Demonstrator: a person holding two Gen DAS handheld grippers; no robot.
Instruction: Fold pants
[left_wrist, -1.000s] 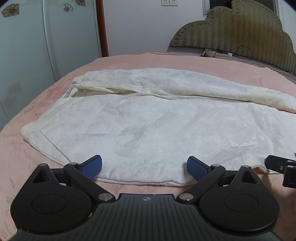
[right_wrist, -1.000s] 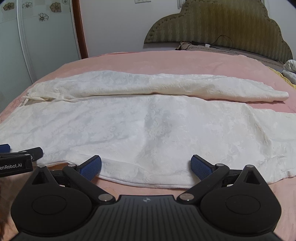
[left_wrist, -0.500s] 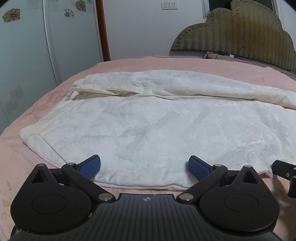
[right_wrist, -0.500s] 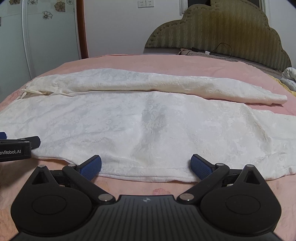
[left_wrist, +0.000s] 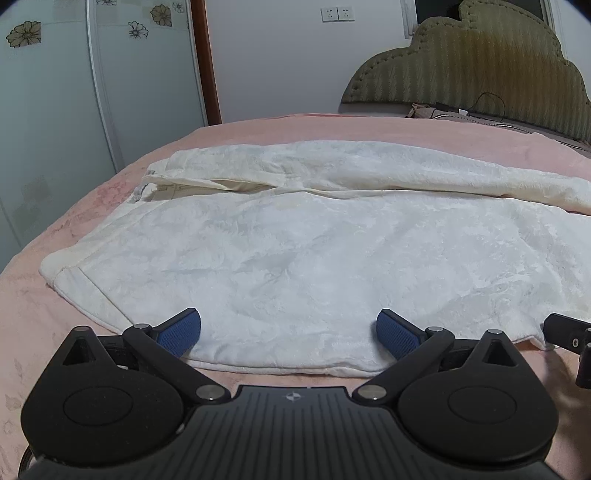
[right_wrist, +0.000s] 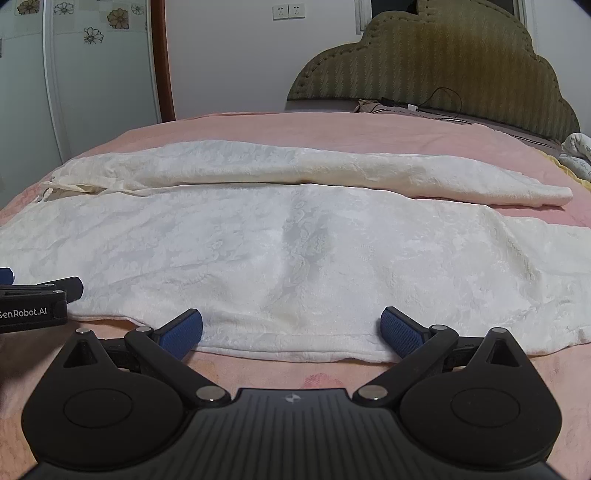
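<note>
White patterned pants (left_wrist: 295, 251) lie spread flat across a pink bed (left_wrist: 295, 127), waist to the left, both legs running right. They also show in the right wrist view (right_wrist: 295, 251). My left gripper (left_wrist: 289, 328) is open, low at the near edge of the pants by the seat, its blue pads straddling the hem edge. My right gripper (right_wrist: 291, 326) is open at the near edge of the near leg. Neither holds cloth. The right gripper shows at the edge of the left wrist view (left_wrist: 570, 338); the left gripper shows in the right wrist view (right_wrist: 37, 299).
A padded olive headboard (right_wrist: 443, 66) stands at the back right with a cable and small items (right_wrist: 413, 107) before it. Glass wardrobe doors (left_wrist: 74, 110) with flower stickers stand on the left. Bedding (right_wrist: 578, 151) lies at the far right.
Both grippers have dropped lower and nearer to the near edge of the pants, tilting up so more wall shows. Both stay open. The pants have not moved.
</note>
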